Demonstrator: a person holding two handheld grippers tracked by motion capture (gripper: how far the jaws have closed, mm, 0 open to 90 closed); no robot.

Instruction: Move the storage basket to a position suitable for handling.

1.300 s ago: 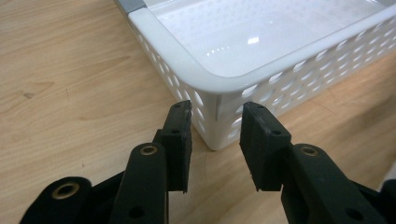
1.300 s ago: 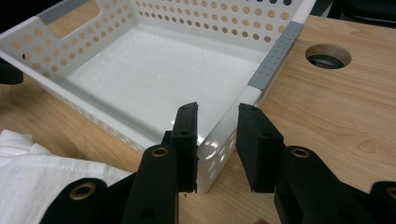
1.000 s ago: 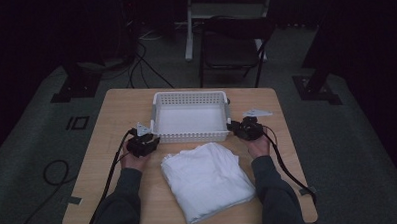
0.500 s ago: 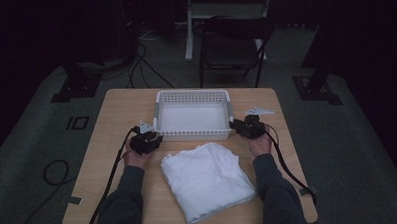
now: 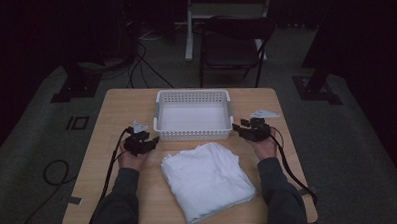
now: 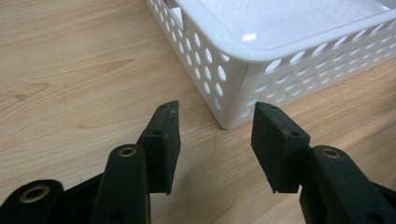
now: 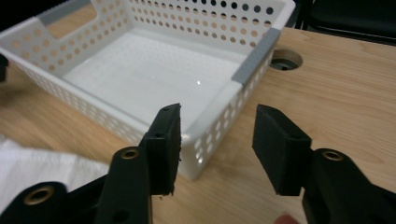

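A person seated at a light wooden table (image 5: 111, 110) holds a black two-jaw claw in each hand, one at either near corner of a white perforated plastic basket (image 5: 193, 115) that stands toward the far middle of the table. The left claw (image 5: 151, 141) hovers just beside the basket's near left corner; in the left gripper view (image 6: 215, 140) its jaws stand spread with nothing but bare wood between them, the rounded basket corner (image 6: 243, 88) lying just ahead of the tips, apart from both pads. Its jaws have just been opening. The right claw (image 5: 235, 128) sits at the near right corner; in the right gripper view (image 7: 216, 144) its jaws are likewise spread and have just been opening, with the basket's corner (image 7: 210, 135) lying in line with the gap, though whether the left pad touches the wall cannot be told. Neither claw pinches anything. The basket is empty, its floor glossy, with grey strips (image 7: 254, 58) on the rims of its short ends. A folded white cloth (image 5: 208, 181) lies on the near half of the table between the person's forearms, its far edge close to the basket's near wall; a corner of it (image 7: 42, 168) shows in the right gripper view. Black cables (image 5: 111, 167) trail from both claws toward the table's near edge. Beyond the table stand a dark chair (image 5: 232, 48) and more cabling on the grey floor (image 5: 32, 148).
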